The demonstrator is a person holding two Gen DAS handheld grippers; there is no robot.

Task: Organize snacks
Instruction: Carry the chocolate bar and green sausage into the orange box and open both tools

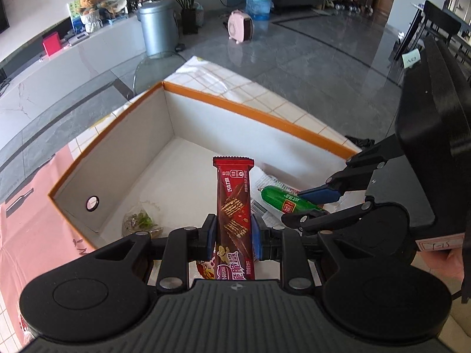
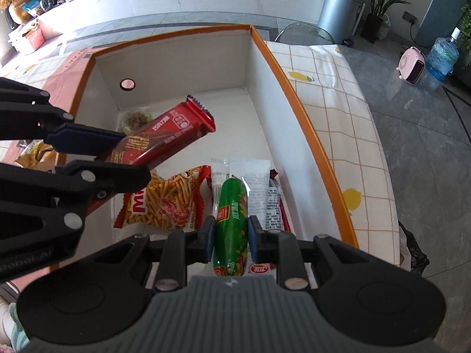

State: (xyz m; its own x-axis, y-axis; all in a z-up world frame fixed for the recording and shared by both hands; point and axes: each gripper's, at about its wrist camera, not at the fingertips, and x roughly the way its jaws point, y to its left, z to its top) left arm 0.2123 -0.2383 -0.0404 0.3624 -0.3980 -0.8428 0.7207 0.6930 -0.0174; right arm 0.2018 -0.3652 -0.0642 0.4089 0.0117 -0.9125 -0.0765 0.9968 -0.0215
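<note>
Box: the orange-rimmed box [image 2: 303, 123] sits on the desk, both tongs poised over its open top.
Left tongs: the left tongs [image 1: 234, 234] are closed on a red wafer bar [image 1: 234, 203], which juts out over the box interior toward 12 o'clock.
Right tongs: the right tongs [image 2: 231, 235] clamp a green sausage [image 2: 231, 220] (lengthwise, low above the packets already inside).
Doing it well: I'd lower each snack until it is almost on the floor, lay it flat alongside its neighbours, then let go.
Around: a noodle-snack bag [image 2: 164, 203] at 9 o'clock of the sausage, white sachets [image 2: 256, 185] at 1 o'clock, a clear packet [image 2: 137, 119] in the far corner.
In the way: the two tongs are near each other; crossing paths looks the main risk.
</note>
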